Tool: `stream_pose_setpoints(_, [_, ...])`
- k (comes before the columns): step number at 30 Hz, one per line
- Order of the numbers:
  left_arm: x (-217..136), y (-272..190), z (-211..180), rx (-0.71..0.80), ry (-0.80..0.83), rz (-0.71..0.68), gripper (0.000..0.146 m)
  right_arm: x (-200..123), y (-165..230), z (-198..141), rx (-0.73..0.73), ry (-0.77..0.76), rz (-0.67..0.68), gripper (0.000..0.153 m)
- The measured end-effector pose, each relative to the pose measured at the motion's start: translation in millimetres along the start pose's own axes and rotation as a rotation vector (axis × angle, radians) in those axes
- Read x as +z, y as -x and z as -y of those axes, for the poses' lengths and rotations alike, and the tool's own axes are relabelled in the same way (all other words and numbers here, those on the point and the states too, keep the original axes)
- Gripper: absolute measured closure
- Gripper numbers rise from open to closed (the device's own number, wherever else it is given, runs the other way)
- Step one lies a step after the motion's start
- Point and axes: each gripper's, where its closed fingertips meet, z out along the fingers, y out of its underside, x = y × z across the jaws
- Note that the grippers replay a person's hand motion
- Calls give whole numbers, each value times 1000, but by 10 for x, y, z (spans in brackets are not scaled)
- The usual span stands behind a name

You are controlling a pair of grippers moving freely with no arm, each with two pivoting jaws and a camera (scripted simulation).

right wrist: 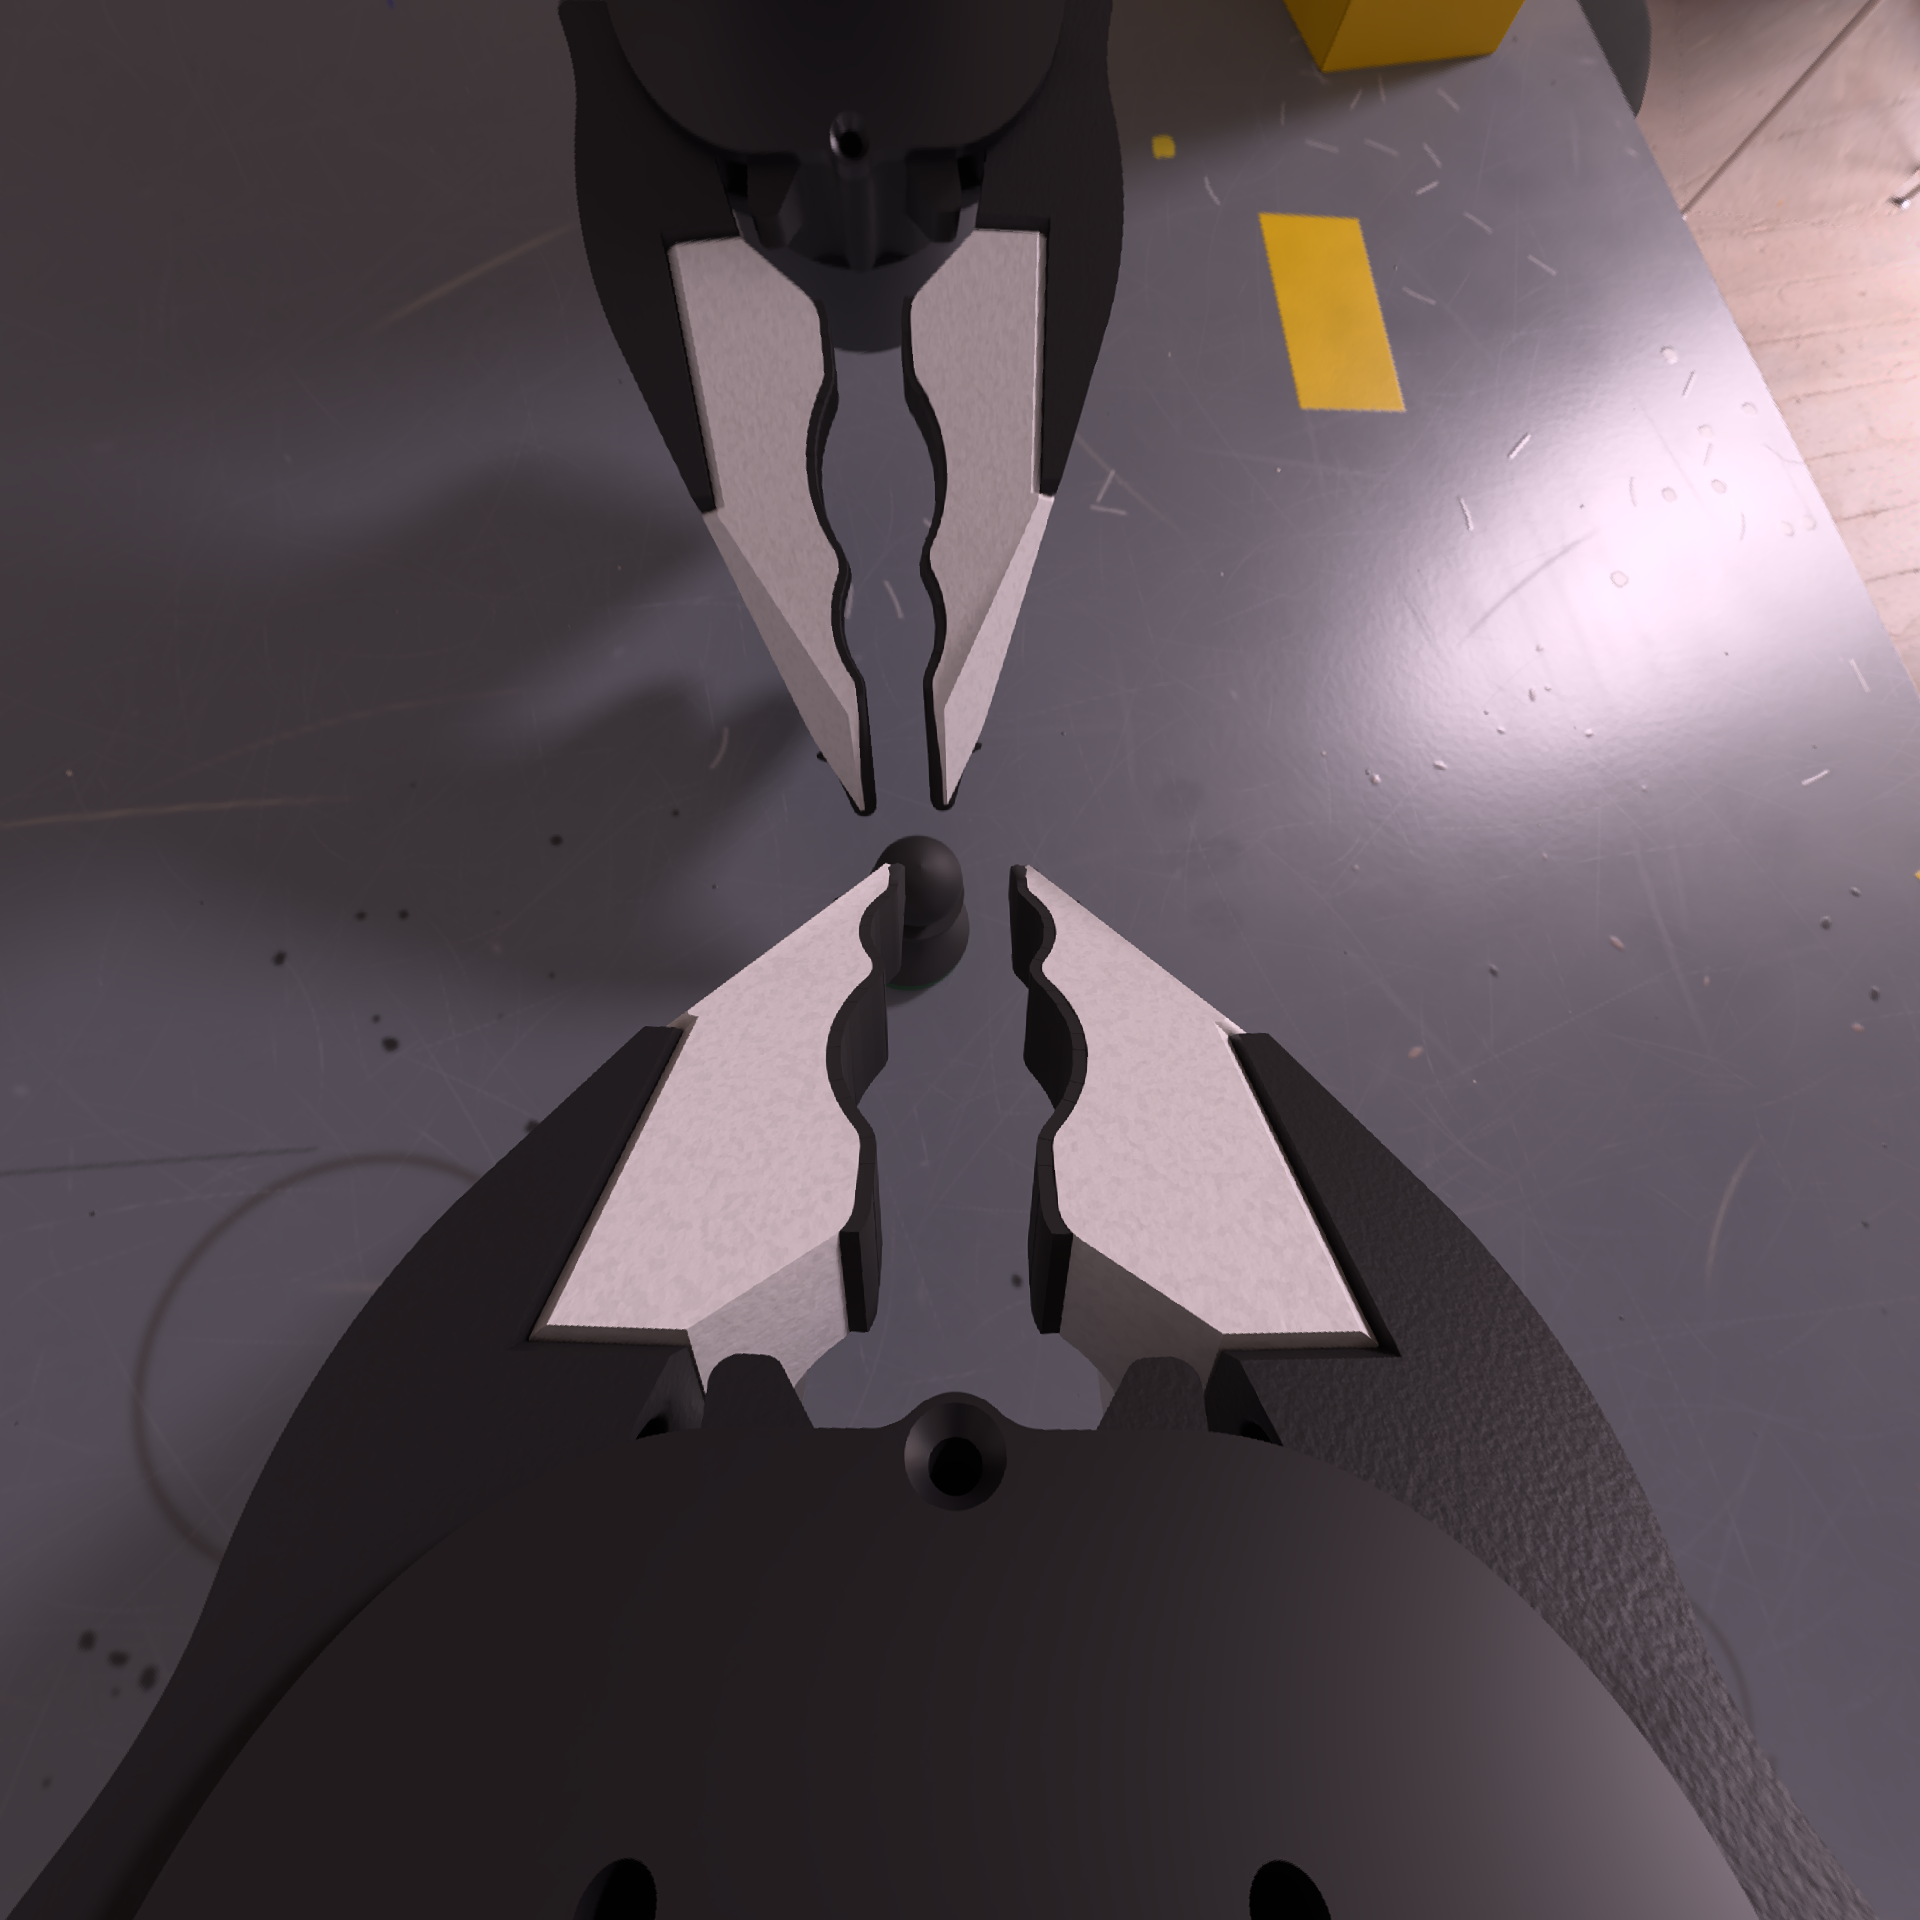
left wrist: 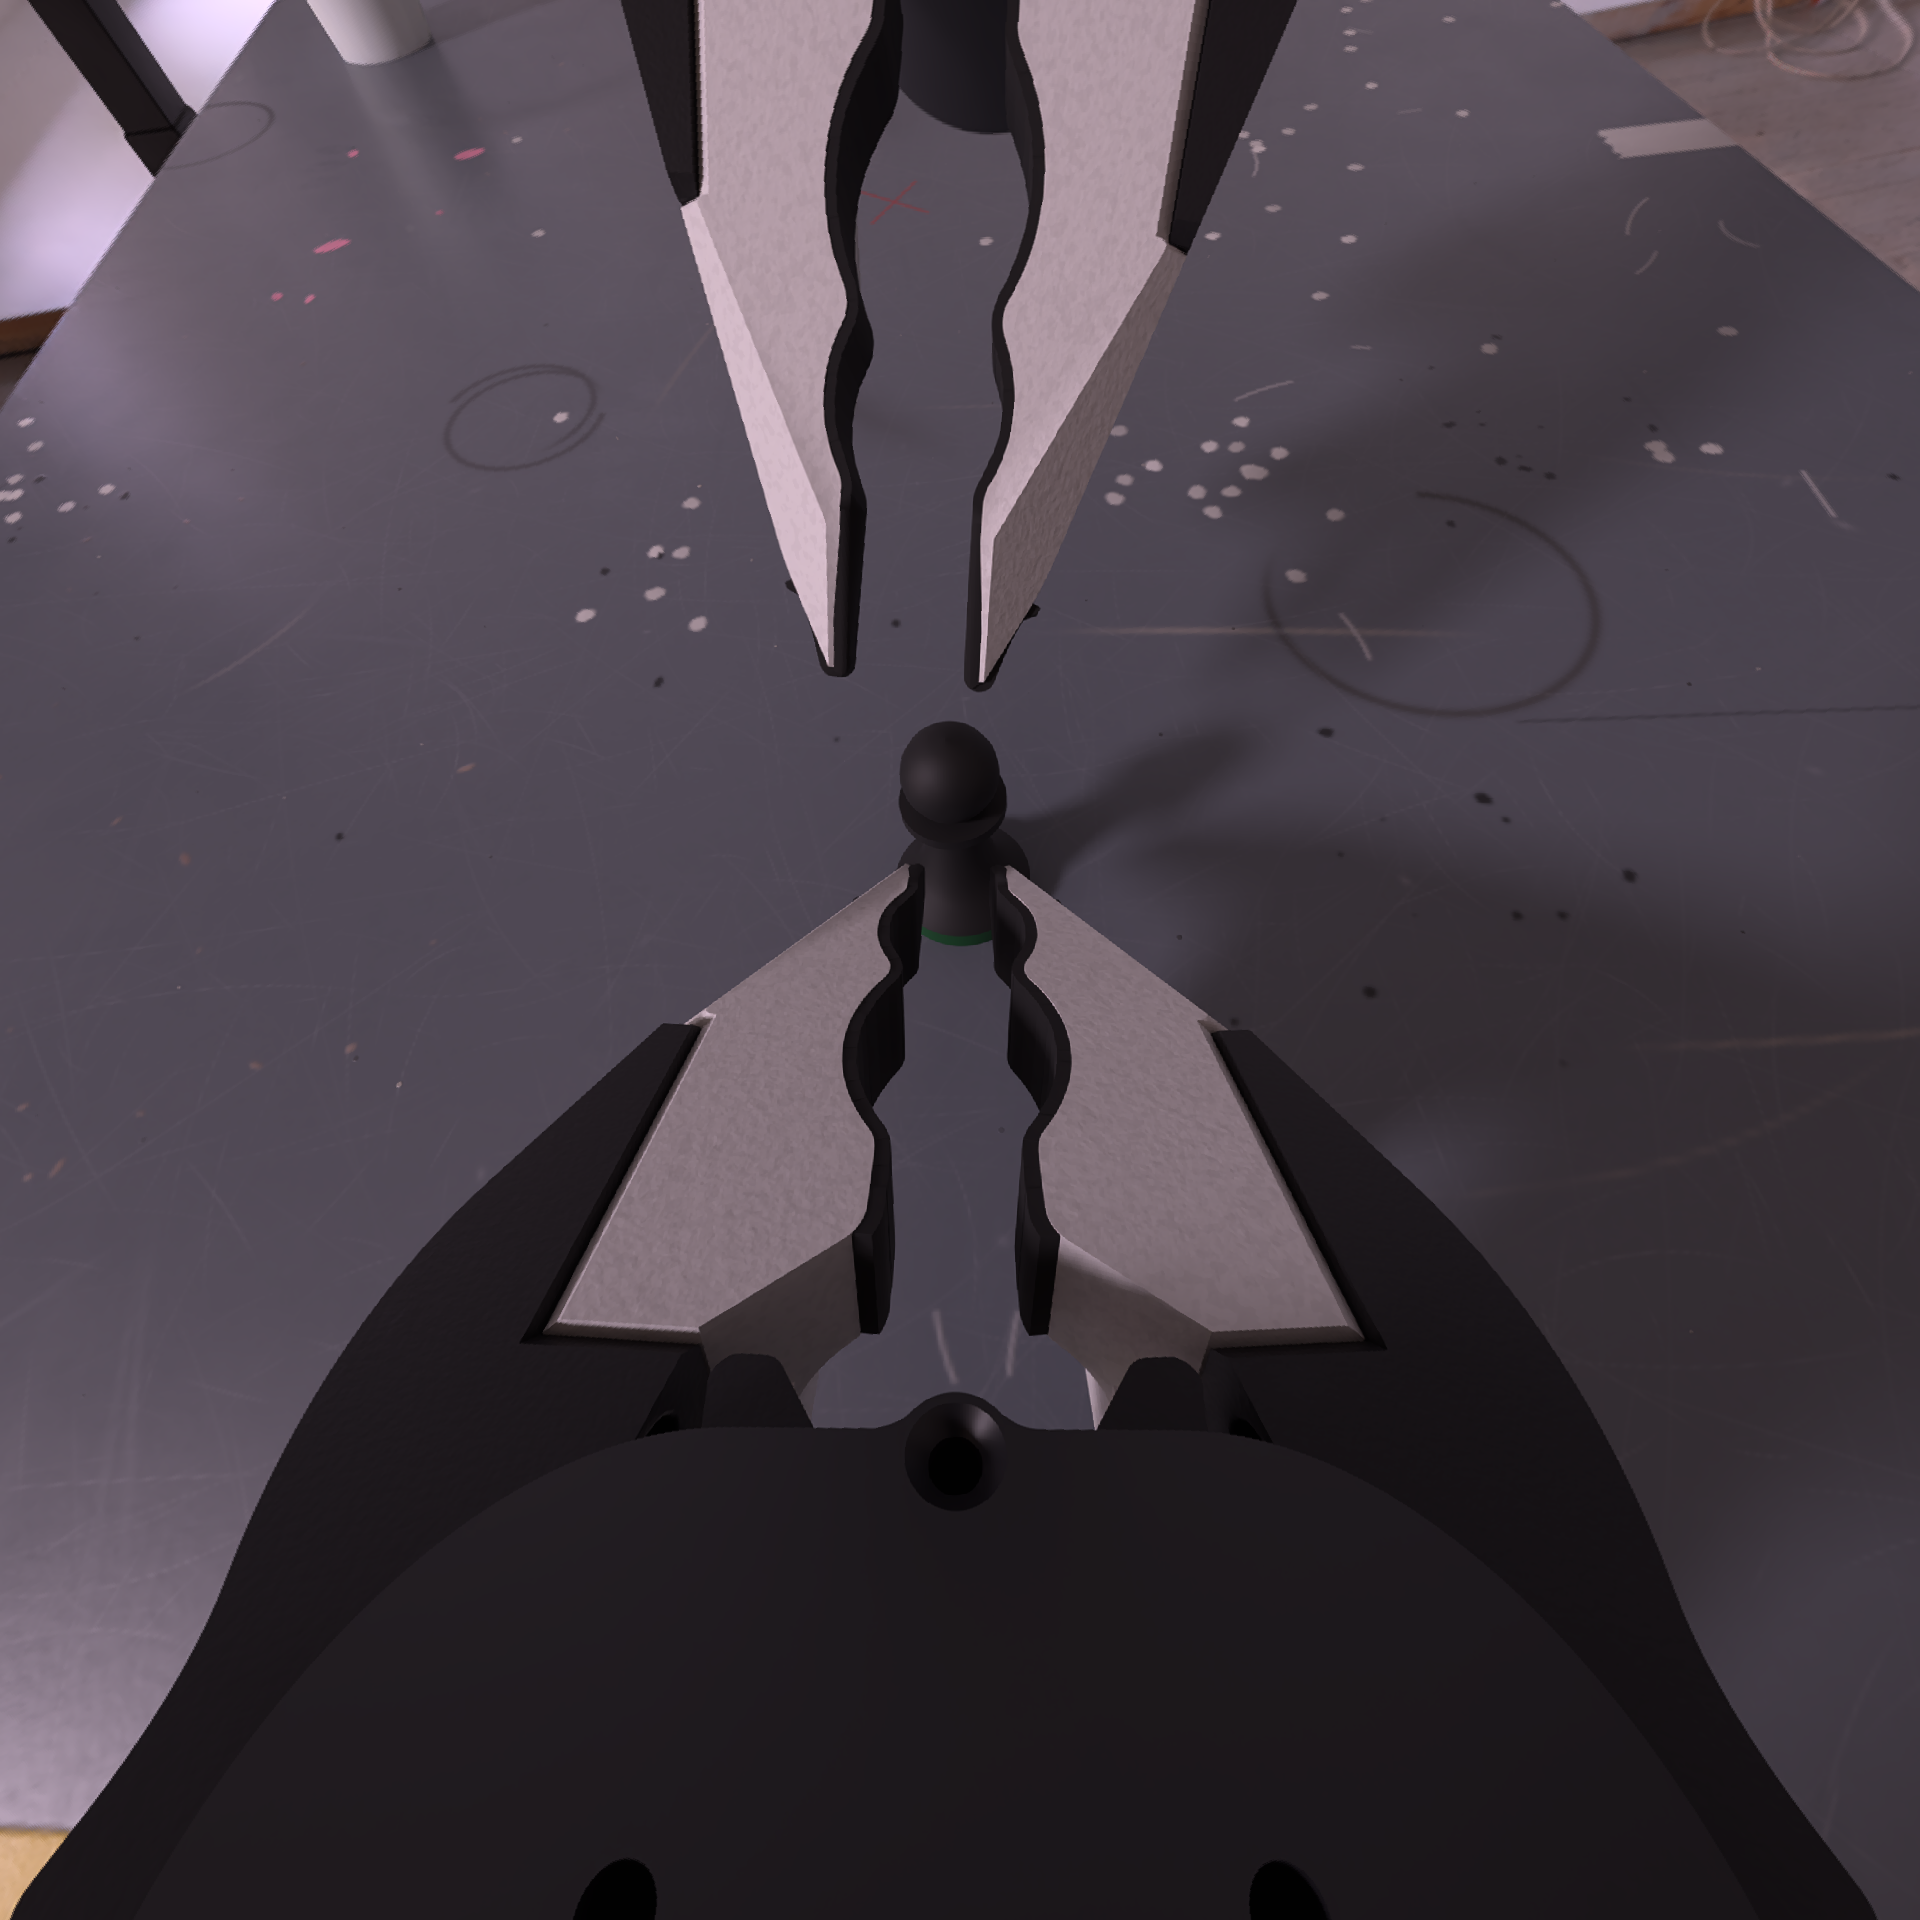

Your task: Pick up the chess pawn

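Observation:
A black chess pawn (left wrist: 951, 774) with a green ring at its foot stands upright on the dark grey table (left wrist: 416, 831). My left gripper (left wrist: 958, 878) has its jaws a narrow gap apart. In its own view its tips flank the pawn's lower body. In the right wrist view the left gripper (right wrist: 902, 805) ends just short of the pawn (right wrist: 930, 883). My right gripper (right wrist: 956, 873) is open wider and comes from the opposite side. The pawn sits by its left fingertip (right wrist: 883, 894), partly hidden by it. In the left wrist view the right gripper (left wrist: 906, 675) hangs just beyond the pawn's head.
A yellow block (right wrist: 1392, 31) stands at the table's far end, with a yellow strip (right wrist: 1330, 312) on the table (right wrist: 1351, 935) near it. A white cylinder (left wrist: 369, 26) stands at the far left corner. Wooden floor (right wrist: 1849, 260) shows past the table's right edge.

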Motion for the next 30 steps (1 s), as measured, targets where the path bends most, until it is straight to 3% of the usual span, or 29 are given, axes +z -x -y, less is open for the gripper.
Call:
stream_pose_setpoints(6, [0, -4, 3, 5, -2, 1, 134, 101, 45, -99, -22, 99, 2, 125])
stream_pose_setpoints(9, [-4, -5, 6, 9, -6, 2, 134, 151, 25, -128, -64, 132, -30, 135])
stream_pose_setpoints(30, [-6, 5, 20, 25, -13, 15, 134, 164, 61, -65, -56, 29, 43, 135])
